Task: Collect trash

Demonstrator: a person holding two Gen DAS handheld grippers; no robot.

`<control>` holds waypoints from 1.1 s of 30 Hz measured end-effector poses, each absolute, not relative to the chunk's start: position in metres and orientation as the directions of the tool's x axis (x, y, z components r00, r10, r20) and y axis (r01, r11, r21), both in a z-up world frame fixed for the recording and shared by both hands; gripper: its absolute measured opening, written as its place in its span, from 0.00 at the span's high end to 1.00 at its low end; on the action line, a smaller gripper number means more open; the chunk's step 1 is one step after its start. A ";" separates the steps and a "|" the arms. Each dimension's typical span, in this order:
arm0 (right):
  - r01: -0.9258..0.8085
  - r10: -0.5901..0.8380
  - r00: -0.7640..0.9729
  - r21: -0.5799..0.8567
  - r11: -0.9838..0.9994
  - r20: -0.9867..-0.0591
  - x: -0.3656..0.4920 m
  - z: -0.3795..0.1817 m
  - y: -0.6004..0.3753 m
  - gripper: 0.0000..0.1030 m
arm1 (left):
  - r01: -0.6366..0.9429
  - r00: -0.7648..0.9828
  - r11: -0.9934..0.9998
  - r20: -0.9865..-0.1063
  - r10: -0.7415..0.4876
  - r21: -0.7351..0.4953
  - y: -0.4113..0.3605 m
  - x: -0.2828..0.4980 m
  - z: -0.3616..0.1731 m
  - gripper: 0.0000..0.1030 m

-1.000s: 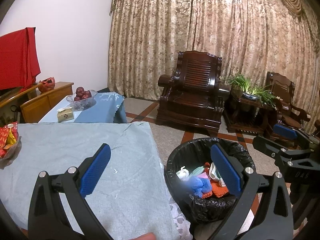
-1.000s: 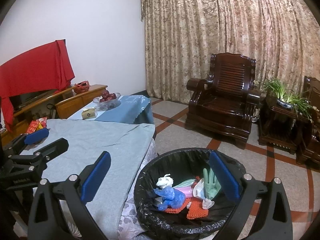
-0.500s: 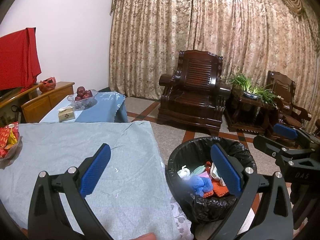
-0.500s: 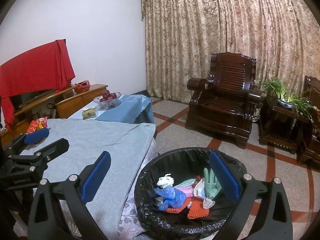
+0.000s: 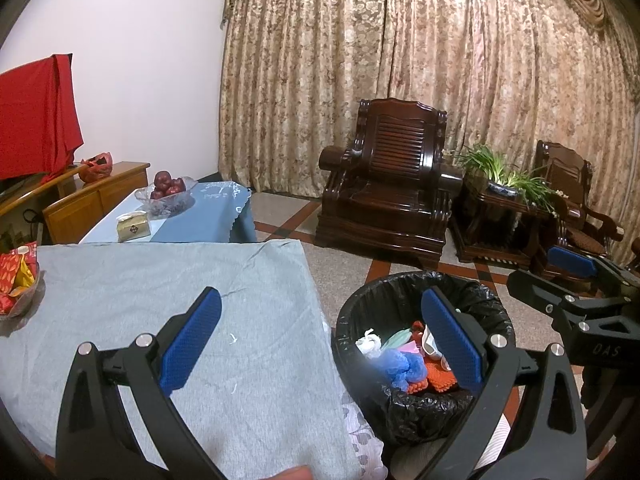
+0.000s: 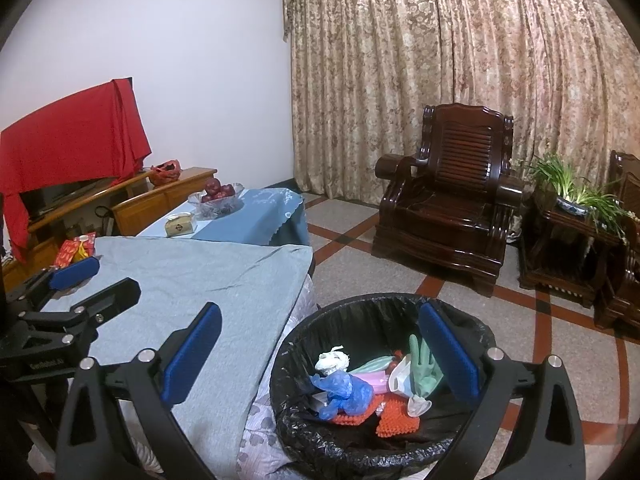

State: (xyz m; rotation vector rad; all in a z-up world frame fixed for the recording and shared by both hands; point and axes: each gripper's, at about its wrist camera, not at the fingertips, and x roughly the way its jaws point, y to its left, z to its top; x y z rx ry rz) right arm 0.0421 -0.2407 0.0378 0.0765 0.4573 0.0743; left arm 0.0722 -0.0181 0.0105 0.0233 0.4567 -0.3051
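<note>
Trash bin [image 6: 292, 408] beside table [image 6: 192, 280] | L gripper [image 5: 320, 344] & R gripper [image 6: 320, 348] fingers apart, empty | armchair [image 6: 448, 204] beyond

Left gripper [image 5: 320, 336]: jaws spread wide, blue pads facing each other across a big gap, nothing between them. Black finger arms angle up and inward from the bottom corners of its own view. A bit of skin [image 5: 288, 473] shows at the bottom edge (probably a fingertip of the holding hand, too little visible to be sure).

Right gripper [image 6: 320, 344]: same pose, jaws wide apart, nothing held, pads [image 6: 192, 354] clean and parallel.

Both held level, side by side, pointing the same way. Each shows in the other's camera: right gripper at the right edge of the left view, left gripper at the left edge of the right view, apart, not touching.
</note>
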 end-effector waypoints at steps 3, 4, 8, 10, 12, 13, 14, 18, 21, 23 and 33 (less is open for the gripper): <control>-0.053 0.088 0.894 0.092 0.994 -0.439 0.042 0.038 -0.241 0.06 | 0.296 0.853 0.954 -0.438 -0.286 -0.046 -0.018 0.072 0.011 0.05; -0.053 0.088 0.894 0.092 0.994 -0.439 0.042 0.038 -0.241 0.06 | 0.296 0.853 0.954 -0.437 -0.285 -0.045 -0.018 0.072 0.011 0.05; -0.053 0.088 0.894 0.093 0.994 -0.440 0.042 0.038 -0.241 0.06 | 0.295 0.853 0.954 -0.438 -0.285 -0.045 -0.019 0.072 0.011 0.05; -0.053 0.088 0.894 0.091 0.994 -0.439 0.042 0.038 -0.241 0.06 | 0.295 0.853 0.954 -0.438 -0.285 -0.046 -0.018 0.072 0.011 0.05; -0.053 0.088 0.894 0.092 0.994 -0.439 0.042 0.038 -0.241 0.06 | 0.295 0.853 0.954 -0.439 -0.284 -0.044 -0.019 0.072 0.011 0.05; -0.053 0.088 0.894 0.092 0.994 -0.440 0.042 0.038 -0.241 0.06 | 0.296 0.852 0.954 -0.439 -0.284 -0.044 -0.018 0.072 0.011 0.05; -0.052 0.088 0.894 0.092 0.994 -0.440 0.042 0.038 -0.241 0.06 | 0.296 0.852 0.954 -0.438 -0.285 -0.045 -0.019 0.072 0.012 0.05; -0.054 0.090 0.893 0.093 0.994 -0.440 0.042 0.036 -0.240 0.06 | 0.295 0.853 0.954 -0.439 -0.284 -0.044 -0.019 0.072 0.012 0.05; -0.054 0.090 0.893 0.093 0.994 -0.440 0.042 0.036 -0.240 0.06 | 0.295 0.852 0.954 -0.439 -0.284 -0.044 -0.019 0.072 0.012 0.05; -0.054 0.090 0.893 0.093 0.994 -0.441 0.042 0.036 -0.240 0.06 | 0.295 0.853 0.954 -0.439 -0.284 -0.043 -0.020 0.072 0.012 0.05; -0.057 0.092 0.894 0.093 0.994 -0.439 0.042 0.036 -0.241 0.06 | 0.295 0.853 0.955 -0.439 -0.283 -0.043 -0.020 0.072 0.013 0.05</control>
